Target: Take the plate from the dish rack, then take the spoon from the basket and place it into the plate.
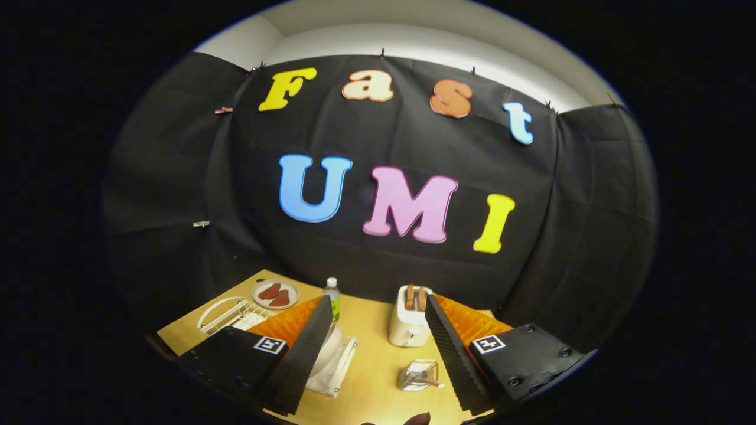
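The tool hangs high above the bench, fingers spread wide, gripping nothing. Landmark: the toaster. Left of it, the plate stands on edge in the dish rack, which presumably keeps its rim easy to grasp. In front of the toaster, the clear basket holds the spoon. No legible labels on any item.
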Demonstrator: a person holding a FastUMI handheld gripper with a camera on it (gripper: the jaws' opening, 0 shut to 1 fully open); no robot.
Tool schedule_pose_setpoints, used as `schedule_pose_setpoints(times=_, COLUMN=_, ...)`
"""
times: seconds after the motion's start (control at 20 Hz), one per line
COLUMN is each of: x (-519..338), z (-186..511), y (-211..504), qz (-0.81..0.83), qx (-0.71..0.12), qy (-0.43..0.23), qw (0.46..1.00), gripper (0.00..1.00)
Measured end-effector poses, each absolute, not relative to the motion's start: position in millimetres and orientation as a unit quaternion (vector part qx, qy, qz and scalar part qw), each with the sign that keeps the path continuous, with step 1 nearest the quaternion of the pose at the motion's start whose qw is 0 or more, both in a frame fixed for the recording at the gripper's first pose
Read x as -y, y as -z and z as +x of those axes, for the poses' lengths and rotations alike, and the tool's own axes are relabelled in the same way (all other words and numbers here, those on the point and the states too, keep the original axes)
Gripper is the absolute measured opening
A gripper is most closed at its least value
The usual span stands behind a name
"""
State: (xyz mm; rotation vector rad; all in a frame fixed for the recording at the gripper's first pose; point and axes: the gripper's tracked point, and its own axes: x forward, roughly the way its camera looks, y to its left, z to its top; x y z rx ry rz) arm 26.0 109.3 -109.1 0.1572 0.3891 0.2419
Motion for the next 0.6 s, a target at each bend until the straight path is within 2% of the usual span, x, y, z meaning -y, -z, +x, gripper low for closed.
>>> schedule_pose_setpoints(times=0.25, x=-176, z=46, y=195, qz=0.113, qx=-0.307, qy=-0.139, qw=0.935, gripper=0.98)
schedule_pose_setpoints(times=0.6, x=-213, z=65, y=308, qz=0.079, qx=-0.428, qy=-0.087, qw=0.896, gripper=0.99)
